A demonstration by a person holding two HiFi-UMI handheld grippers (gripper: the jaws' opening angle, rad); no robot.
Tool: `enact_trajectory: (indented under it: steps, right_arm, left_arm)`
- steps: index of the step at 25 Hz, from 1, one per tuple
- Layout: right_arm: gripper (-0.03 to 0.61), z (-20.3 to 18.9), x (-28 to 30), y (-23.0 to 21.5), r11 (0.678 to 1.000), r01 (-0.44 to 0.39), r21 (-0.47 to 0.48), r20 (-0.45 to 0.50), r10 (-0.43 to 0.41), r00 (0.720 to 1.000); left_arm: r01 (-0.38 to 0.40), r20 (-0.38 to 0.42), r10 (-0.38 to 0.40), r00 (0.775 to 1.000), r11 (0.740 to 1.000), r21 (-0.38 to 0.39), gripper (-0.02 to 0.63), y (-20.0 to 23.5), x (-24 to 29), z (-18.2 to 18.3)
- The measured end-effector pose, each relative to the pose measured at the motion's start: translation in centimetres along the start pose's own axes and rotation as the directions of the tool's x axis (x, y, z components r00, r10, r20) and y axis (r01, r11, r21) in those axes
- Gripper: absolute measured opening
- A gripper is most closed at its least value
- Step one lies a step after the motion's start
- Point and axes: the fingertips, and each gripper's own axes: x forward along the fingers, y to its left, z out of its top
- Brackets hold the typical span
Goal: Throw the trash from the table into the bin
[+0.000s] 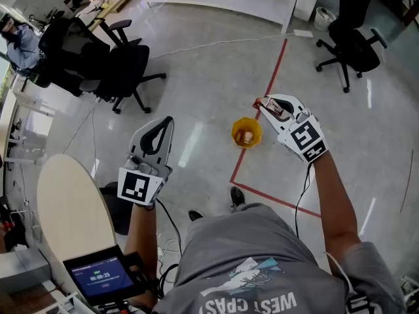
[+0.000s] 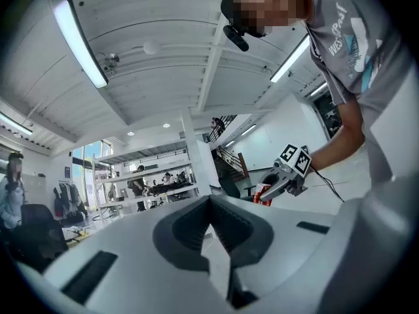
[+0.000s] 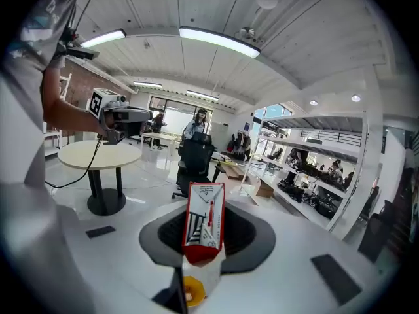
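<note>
Gripping a red-and-white carton (image 3: 203,222), the right gripper (image 1: 268,106) has its fingers drawn narrow, pads pressed on the carton. The carton stands upright between them in the right gripper view. It hangs in the air above the floor (image 1: 209,77), well apart from the bench (image 1: 69,201) and near the yellow bin (image 1: 236,128), just to that bin's right in the head view.

The bin stands on the floor, on a red tape line (image 1: 273,70), well away from the bench's rounded edge. A small pale item lies inside it.

Left gripper (image 1: 167,122): fingers together, nothing between them, held over the floor just off the bench's edge. Black office chairs (image 1: 118,70) stand on the floor beyond the bench.
</note>
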Motion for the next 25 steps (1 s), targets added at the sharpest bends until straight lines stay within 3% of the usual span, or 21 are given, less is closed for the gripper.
enact_trajectory:
  steps: [2,3,4,25]
  right_arm:
    - [0.072,-0.7,0.2,-0.1,1.000,-0.015,0.022,-0.011,0.015,1.000]
    - [0.144,-1.2,0.5,-0.2,0.999,-0.025,0.040,-0.017,0.025,1.000]
    - [0.166,-1.7,0.8,-0.4,0.998,-0.031,0.056,-0.021,0.032,0.999]
    - [0.167,-1.4,1.2,-0.6,0.998,0.022,0.055,-0.003,-0.022,1.000]
  left_arm:
    - [0.005,0.004,-0.005,1.000,1.000,-0.001,0.043,-0.2,0.2,0.2]
    - [0.007,0.003,-0.007,1.000,1.000,-0.001,0.043,-0.2,0.3,0.2]
    - [0.008,0.001,-0.008,1.000,1.000,-0.001,0.043,-0.2,0.3,0.1]
    - [-0.017,-0.010,0.017,1.000,1.000,-0.015,0.043,0.3,-1.3,-1.4]
